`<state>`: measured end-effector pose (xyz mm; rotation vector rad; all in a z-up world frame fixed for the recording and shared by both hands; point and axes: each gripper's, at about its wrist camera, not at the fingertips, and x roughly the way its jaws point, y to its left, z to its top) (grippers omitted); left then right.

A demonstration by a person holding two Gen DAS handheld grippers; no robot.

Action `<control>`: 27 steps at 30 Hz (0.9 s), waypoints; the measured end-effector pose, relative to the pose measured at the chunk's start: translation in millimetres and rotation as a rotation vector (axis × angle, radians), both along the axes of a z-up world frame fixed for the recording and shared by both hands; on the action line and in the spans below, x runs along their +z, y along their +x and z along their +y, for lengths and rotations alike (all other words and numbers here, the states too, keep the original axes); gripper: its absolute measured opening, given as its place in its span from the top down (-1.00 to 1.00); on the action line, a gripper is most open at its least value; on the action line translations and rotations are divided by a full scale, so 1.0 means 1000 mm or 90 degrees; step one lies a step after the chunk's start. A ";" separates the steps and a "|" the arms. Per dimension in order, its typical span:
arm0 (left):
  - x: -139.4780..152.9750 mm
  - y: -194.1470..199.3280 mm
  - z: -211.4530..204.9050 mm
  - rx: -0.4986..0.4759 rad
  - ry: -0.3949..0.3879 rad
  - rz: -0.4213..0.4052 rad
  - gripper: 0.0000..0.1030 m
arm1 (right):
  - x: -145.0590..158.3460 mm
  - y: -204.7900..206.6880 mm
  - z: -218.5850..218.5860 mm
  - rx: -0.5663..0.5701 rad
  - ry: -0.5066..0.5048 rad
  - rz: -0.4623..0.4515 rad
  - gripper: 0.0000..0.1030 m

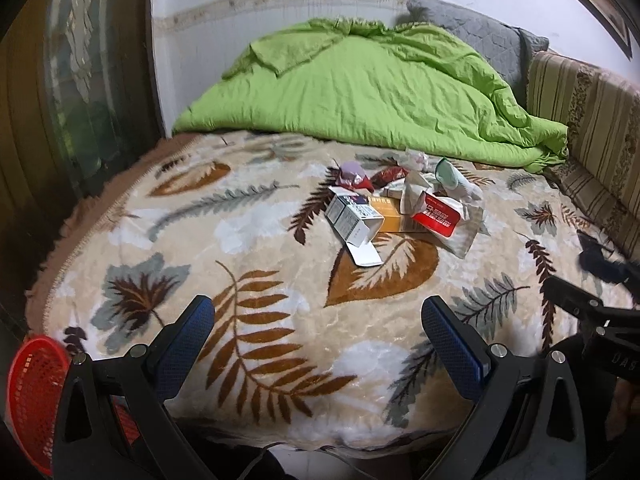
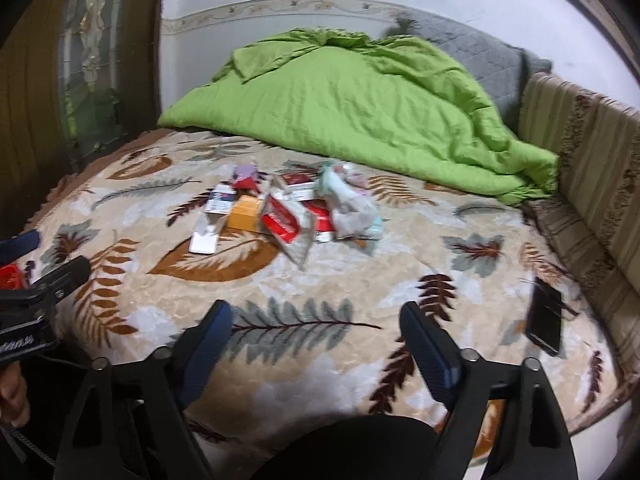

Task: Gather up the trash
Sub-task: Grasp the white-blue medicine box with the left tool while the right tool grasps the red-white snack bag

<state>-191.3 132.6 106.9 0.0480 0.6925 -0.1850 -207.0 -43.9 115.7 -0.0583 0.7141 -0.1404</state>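
Both tools, left (image 1: 318, 322) and right (image 2: 316, 326), hover with fingers apart and empty over the bed's near edge. The trash pile (image 1: 404, 204) of cartons and crumpled wrappers lies mid-bed: likely light and crushable, best pinched by carton edges.

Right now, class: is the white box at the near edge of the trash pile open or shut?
Open. The white box lies on its side on the blanket, its end flap folded out flat toward the camera.
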 end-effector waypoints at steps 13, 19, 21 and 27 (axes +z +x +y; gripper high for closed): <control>-0.021 0.110 0.006 0.007 -0.126 0.187 -0.28 | -0.031 0.118 -0.027 0.065 0.128 0.068 -0.29; -0.026 0.164 -0.018 -0.008 -0.133 0.227 -0.28 | -0.056 0.162 -0.036 0.037 0.116 0.096 0.41; -0.032 0.182 -0.026 -0.005 -0.131 0.246 -0.28 | -0.059 0.162 -0.040 0.032 0.102 0.088 0.59; -0.059 0.225 -0.045 0.009 -0.132 0.293 -0.29 | -0.051 0.154 -0.049 0.035 0.143 0.053 0.70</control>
